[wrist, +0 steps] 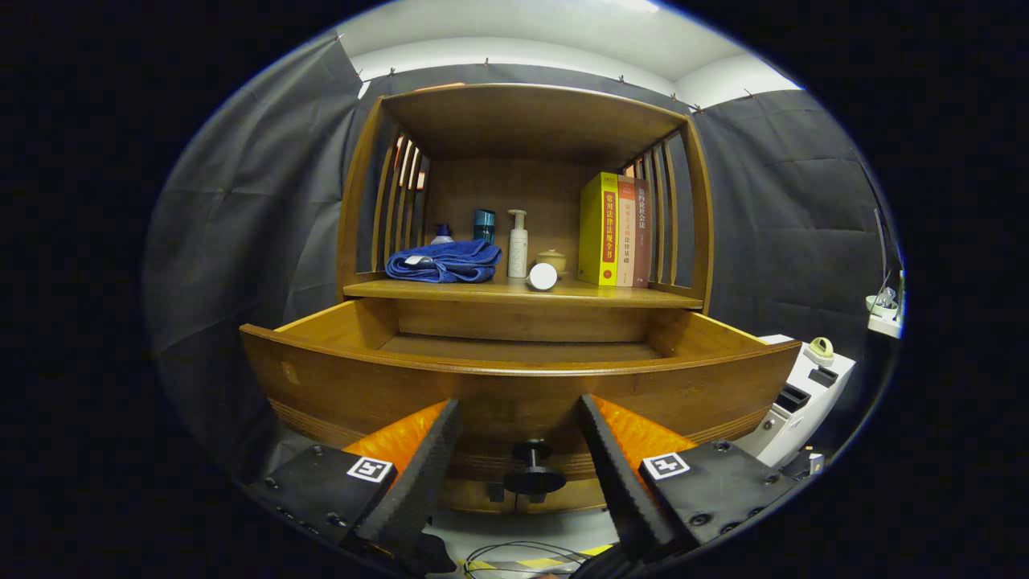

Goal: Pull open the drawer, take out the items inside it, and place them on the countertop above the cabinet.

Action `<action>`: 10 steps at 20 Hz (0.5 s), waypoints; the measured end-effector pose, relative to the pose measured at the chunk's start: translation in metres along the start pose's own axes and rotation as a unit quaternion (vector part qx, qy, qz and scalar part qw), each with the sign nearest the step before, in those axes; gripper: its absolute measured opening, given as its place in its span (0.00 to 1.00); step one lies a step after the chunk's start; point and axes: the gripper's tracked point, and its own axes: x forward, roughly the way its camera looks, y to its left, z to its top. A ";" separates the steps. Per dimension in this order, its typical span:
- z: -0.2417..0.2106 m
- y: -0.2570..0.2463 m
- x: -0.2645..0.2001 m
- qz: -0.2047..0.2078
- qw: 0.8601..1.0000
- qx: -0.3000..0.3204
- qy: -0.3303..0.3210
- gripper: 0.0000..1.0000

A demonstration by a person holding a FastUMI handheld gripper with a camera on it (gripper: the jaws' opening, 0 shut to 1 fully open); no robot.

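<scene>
Dark cloth walls surround a wooden cabinet (526,241). Its drawer (522,378) stands pulled open, smooth curved front facing the gripper (518,414), whose fingers spread wide and hold nothing, flanking the round black knob (533,469). On the counter's front edge: a folded blue towel (444,261), a white pump bottle (518,244), 3 upright books (616,229).

Glossy wooden drawer (514,386), cloth towel (444,262)
</scene>
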 end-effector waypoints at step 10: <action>0.011 0.002 0.044 0.003 1.000 -0.004 -0.007 0.98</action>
